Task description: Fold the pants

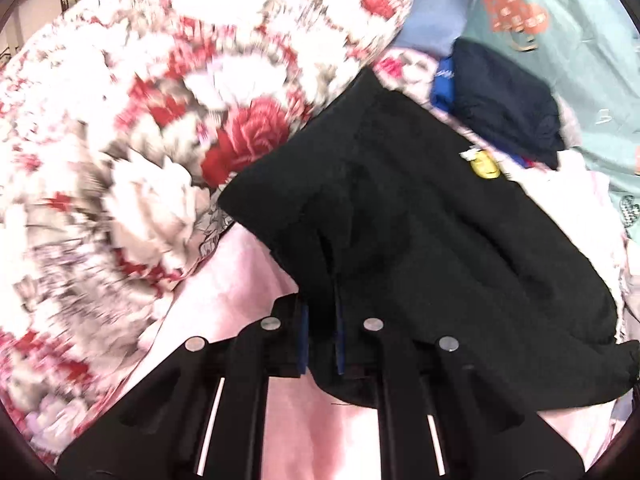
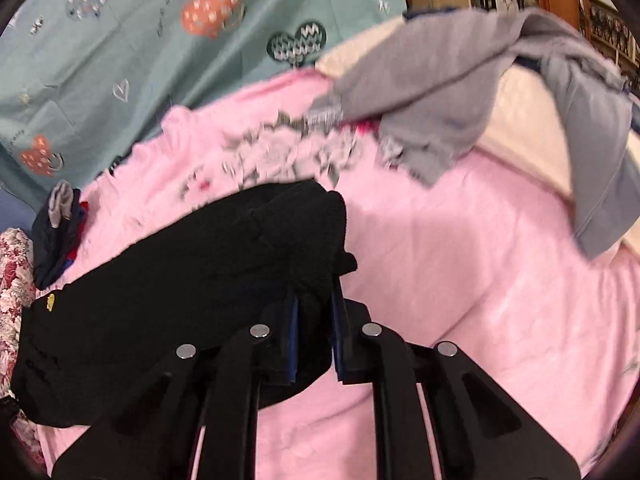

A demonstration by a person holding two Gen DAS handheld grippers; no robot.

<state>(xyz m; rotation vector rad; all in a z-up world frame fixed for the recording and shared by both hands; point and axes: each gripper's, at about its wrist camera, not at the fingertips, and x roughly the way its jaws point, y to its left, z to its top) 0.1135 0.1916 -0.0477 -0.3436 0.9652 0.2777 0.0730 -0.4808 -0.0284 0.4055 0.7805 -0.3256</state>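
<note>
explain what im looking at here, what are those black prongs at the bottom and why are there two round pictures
Each round picture comes from a small wide-angle camera mounted on a handheld gripper, one in each of a person's hands. The black prongs are the gripper's two fingers. The left gripper and the right gripper are both pinched shut on the same black pants, at different edges. The pants lie over a pink blanket. Nearby are a floral quilt, a teal sheet, a grey garment and a dark blue garment.

Right claw (image 2: 314,316) clamped on black pants (image 2: 160,300)
</note>
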